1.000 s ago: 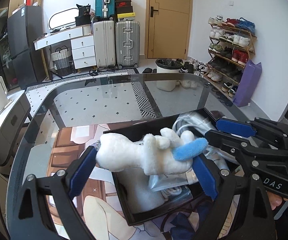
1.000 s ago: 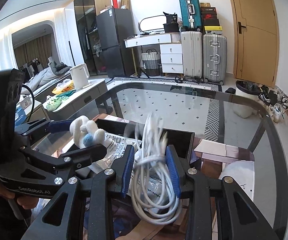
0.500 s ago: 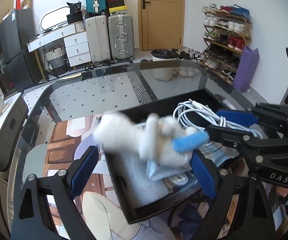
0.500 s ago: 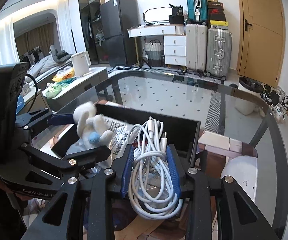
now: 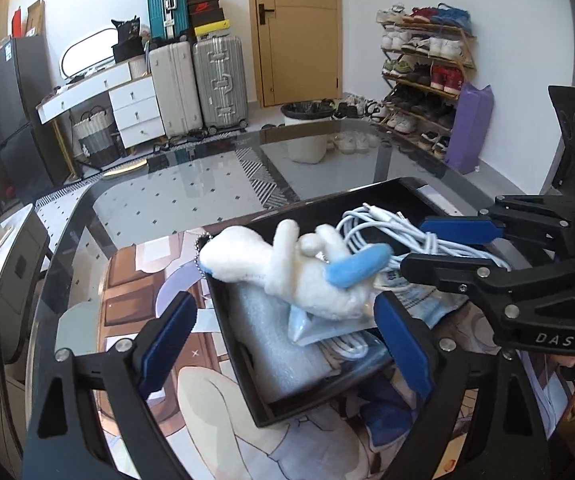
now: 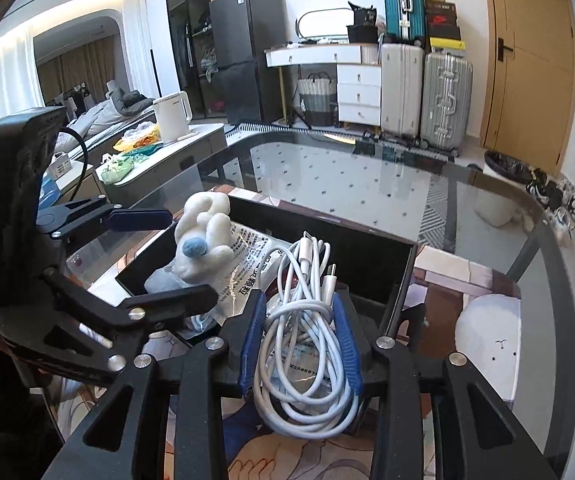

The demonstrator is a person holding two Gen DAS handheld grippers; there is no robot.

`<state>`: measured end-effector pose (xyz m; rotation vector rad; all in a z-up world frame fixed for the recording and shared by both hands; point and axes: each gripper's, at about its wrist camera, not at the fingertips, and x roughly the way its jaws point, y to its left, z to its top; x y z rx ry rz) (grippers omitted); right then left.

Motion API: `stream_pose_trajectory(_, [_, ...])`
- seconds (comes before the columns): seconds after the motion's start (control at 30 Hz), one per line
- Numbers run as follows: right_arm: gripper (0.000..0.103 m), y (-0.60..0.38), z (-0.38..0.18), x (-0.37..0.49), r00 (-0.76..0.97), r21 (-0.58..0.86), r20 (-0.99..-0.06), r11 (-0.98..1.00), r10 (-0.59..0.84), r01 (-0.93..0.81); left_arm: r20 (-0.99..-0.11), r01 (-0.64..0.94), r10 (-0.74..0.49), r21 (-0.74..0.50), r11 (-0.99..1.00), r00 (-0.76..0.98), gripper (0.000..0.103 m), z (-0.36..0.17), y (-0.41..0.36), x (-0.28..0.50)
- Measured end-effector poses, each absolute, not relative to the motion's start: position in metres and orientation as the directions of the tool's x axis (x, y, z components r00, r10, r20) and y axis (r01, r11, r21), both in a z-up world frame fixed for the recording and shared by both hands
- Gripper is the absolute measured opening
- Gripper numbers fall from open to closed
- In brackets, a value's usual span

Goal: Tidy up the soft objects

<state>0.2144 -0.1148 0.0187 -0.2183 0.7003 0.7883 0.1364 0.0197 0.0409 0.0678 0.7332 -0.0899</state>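
The plush toy (image 5: 287, 272), a second ago clamped by the left gripper (image 5: 283, 340), now lies loose in the black box (image 5: 247, 372) just ahead of its spread-apart fingers, while the right gripper (image 6: 299, 344) stays clamped on the white cable bundle (image 6: 307, 340).

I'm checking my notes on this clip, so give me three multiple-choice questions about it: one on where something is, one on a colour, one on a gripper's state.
1. Where does the plush toy lie?
A. on the floor
B. in the black tray
C. on a suitcase

2. What colour is the plush's ear?
A. blue
B. red
C. green

3. What is the right gripper doing?
A. open, holding nothing
B. shut on the plush
C. shut on the white cable bundle

Answers: 1 B, it rests on the tray's contents; 2 A, a blue ear sticks out; 3 C, both pads press the coil.
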Motion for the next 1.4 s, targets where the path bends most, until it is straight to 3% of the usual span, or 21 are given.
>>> stream_pose_trajectory(0.13, [0.058,-0.127,0.03,0.203,0.546,0.045,-0.605,0.71,0.58,-0.703,-0.649,0.122,-0.075,0.028,0.992,0.757,0.097,0.048,0.016,0.126])
stream_pose_trajectory(0.2, [0.08,-0.133,0.035,0.197,0.562,0.037,-0.592,0.717,0.577,-0.697,-0.633,0.122,-0.084,0.017,0.992,0.77,0.1,0.053,0.016,0.12])
stream_pose_trajectory(0.3, [0.099,-0.145,0.039,0.188,0.591,0.041,-0.561,0.732,0.58,-0.68,-0.605,0.098,-0.079,-0.001,0.995,0.792,0.103,0.057,0.02,0.112])
stream_pose_trajectory(0.33, [0.101,-0.149,0.04,0.185,0.599,0.044,-0.551,0.738,0.58,-0.674,-0.598,0.091,-0.077,-0.006,0.996,0.798,0.103,0.057,0.022,0.11])
stream_pose_trajectory(0.7, [0.102,-0.176,0.032,0.154,0.647,0.082,-0.487,0.768,0.587,-0.635,-0.516,-0.032,-0.001,-0.055,0.998,0.857,0.103,0.044,0.043,0.08])
stream_pose_trajectory(1.4, [0.102,-0.167,0.029,0.131,0.685,0.067,-0.39,0.761,0.616,-0.646,-0.482,-0.056,0.024,-0.053,0.997,0.876,0.103,0.027,0.044,0.07])
